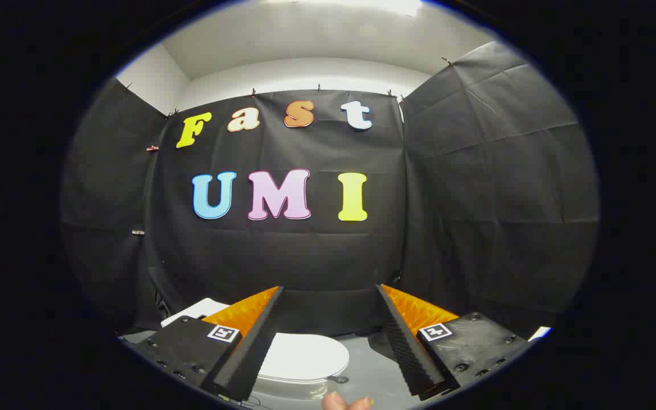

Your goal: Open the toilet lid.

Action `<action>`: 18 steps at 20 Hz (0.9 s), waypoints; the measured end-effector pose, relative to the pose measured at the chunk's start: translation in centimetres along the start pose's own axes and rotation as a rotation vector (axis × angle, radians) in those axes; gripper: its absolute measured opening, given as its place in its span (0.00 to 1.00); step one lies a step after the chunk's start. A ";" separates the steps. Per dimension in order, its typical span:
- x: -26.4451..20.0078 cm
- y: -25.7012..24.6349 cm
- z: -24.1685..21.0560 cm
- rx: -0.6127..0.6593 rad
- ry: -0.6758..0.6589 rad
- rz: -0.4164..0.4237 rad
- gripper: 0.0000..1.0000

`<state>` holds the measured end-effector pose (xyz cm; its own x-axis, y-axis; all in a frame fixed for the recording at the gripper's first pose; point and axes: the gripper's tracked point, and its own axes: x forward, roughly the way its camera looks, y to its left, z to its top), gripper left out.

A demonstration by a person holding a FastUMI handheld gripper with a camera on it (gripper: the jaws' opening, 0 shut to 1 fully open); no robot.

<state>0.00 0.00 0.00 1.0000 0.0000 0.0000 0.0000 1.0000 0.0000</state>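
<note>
Shining down from a bright ceiling light [362,5] high above the gripper [328,336]. Staying dim on the black cloth [476,199] beyond the fingers. Bending straight lines near the edges. Glowing softly on the white toilet lid [305,356].

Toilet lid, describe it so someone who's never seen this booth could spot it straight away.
Start at the black cloth wall and drop to the grey floor at its foot. There, low between the open gripper fingers, lies the toilet lid, closed flat. It is the smooth, white, rounded oval, unlike the boxy white piece behind the left finger.
</note>
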 end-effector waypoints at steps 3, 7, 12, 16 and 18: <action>0.1 0.1 -0.2 -0.006 0.005 0.001 0.99; 0.0 0.2 -0.1 -0.003 0.003 0.003 0.99; 0.0 0.2 -0.1 -0.007 -0.002 0.005 0.99; 0.1 0.0 -0.2 -0.007 0.002 -0.001 0.99; 0.2 -0.1 -0.3 -0.004 0.005 -0.003 0.99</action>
<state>0.19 -0.07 -0.35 1.0000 -0.0034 -0.0049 0.0033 1.0000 -0.0040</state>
